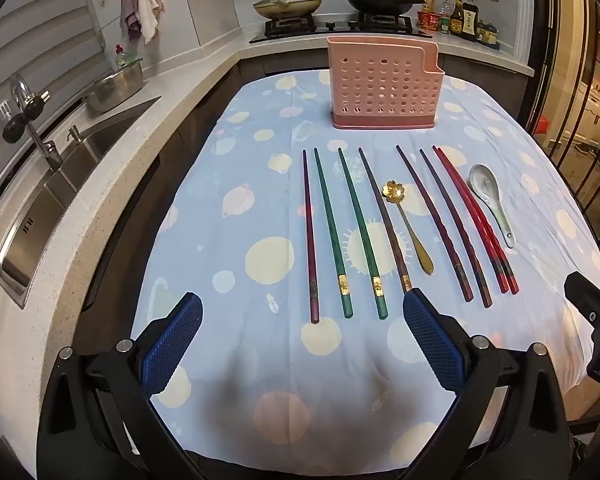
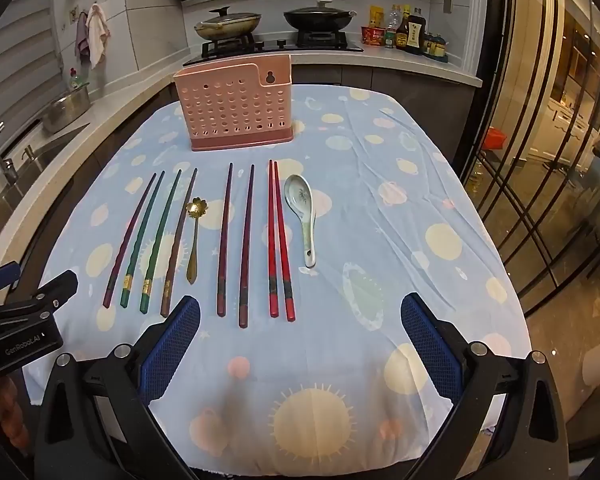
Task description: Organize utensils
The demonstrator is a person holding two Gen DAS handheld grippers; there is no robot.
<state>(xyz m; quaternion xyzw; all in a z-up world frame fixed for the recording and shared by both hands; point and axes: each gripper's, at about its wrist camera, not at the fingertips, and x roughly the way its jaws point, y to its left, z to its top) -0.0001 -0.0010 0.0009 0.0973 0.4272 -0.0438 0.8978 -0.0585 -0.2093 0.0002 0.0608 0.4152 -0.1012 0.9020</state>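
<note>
On the tabletop (image 1: 260,360), covered by a pale blue cloth printed with planets and suns, 8 chopsticks and 2 spoons lie side by side, handles toward the near edge and tips toward the far edge, a layout that looks meant to let each be picked up singly. From the left: a slim purple chopstick (image 1: 309,236), 2 dark green chopsticks with gold bands (image 1: 350,232), a brown chopstick with a gold band (image 1: 384,220), a gold metal spoon with a flower-shaped bowl (image 1: 406,224), 2 dark maroon chopsticks (image 1: 444,228), 2 red lacquered chopsticks (image 1: 474,220) touching each other, and a white ceramic soup spoon (image 1: 490,200). The pink perforated plastic utensil holder (image 1: 384,84) stands upright beyond them near the far edge, empty as far as can be seen, so sorting seems not yet begun. The left gripper (image 1: 300,344) and right gripper (image 2: 300,344) hover over the near edge, angled down, blue-padded fingers (image 2: 172,344) spread wide, pinching nothing. The left gripper's body in the right view reads "GenRobot.AI"; bottle labels by the stove are too small to read.
</note>
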